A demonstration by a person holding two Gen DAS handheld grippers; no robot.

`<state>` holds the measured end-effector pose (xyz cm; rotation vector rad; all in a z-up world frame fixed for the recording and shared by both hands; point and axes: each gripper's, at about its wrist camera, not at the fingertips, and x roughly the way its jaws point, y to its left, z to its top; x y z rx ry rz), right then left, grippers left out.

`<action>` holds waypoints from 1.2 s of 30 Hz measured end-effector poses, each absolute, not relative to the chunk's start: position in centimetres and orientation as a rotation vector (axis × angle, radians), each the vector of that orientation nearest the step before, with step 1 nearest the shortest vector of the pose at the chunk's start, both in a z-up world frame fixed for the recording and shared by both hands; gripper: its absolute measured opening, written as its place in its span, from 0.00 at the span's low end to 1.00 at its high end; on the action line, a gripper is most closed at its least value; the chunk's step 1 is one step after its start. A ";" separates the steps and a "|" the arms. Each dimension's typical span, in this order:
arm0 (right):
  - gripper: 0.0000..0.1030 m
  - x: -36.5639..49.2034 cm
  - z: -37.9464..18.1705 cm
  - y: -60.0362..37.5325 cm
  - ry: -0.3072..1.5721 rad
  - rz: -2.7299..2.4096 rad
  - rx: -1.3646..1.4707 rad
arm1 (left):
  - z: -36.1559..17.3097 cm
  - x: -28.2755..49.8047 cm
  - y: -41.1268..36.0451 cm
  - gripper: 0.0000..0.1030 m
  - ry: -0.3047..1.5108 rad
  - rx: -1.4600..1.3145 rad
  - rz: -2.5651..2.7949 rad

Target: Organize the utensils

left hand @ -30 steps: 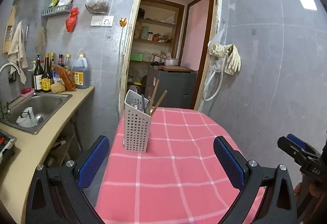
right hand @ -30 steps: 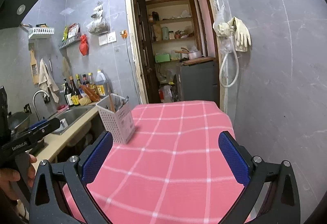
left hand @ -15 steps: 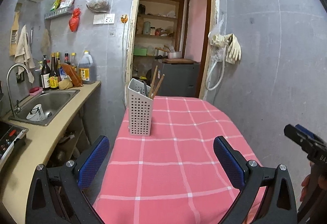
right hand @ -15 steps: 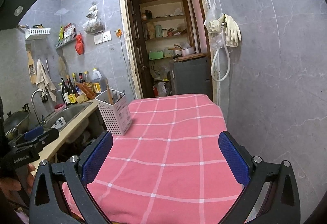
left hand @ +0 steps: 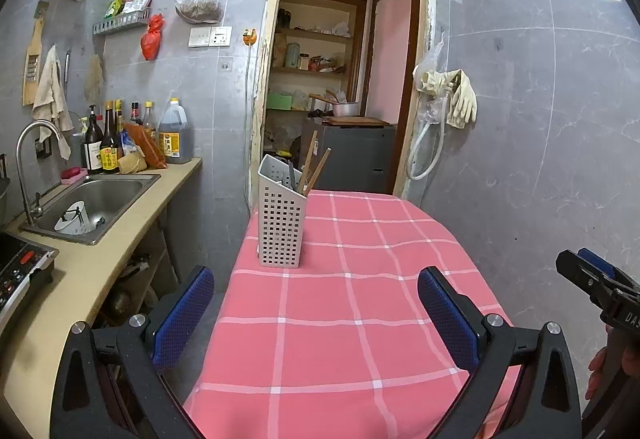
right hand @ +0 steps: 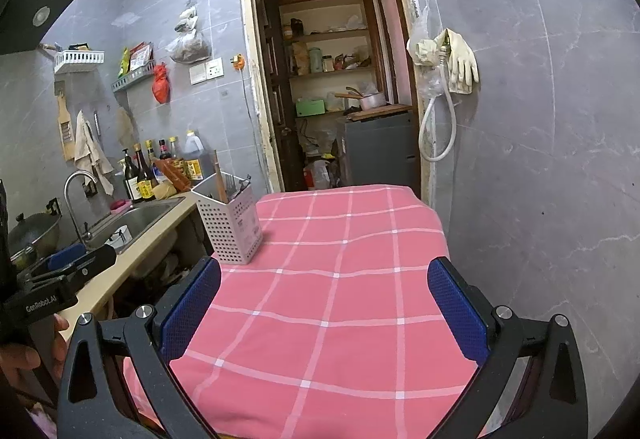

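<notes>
Pink checked tablecloth (left hand: 340, 319) in grey-tiled kitchen, perhaps cramped.

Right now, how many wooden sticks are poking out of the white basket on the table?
2. Both chopsticks lean rightward side by side out of the holder, beside metal cutlery. The right wrist view shows them as one overlapping stick, so more may hide inside.

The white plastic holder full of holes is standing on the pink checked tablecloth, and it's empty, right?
Not quite. The white perforated plastic holder does stand upright on the pink checked tablecloth, but it is not empty. The left wrist view shows wooden chopsticks and metal cutlery sticking out of its top; the right wrist view shows them too.
</notes>
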<state>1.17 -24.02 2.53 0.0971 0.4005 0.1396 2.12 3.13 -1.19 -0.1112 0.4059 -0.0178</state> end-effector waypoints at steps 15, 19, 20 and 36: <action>0.99 1.0 2.6 -23.7 0.403 0.143 0.094 | -1.1 2.1 2.8 1.00 0.411 -0.113 -0.025; 0.99 1.0 2.7 -23.7 0.402 0.142 0.095 | -1.0 2.1 2.5 1.00 0.412 -0.109 -0.027; 0.99 1.0 2.6 -23.6 0.402 0.142 0.094 | -0.9 2.1 2.5 1.00 0.411 -0.107 -0.028; 0.99 1.0 2.6 -23.6 0.404 0.142 0.096 | -1.0 2.3 2.3 1.00 0.419 -0.107 -0.032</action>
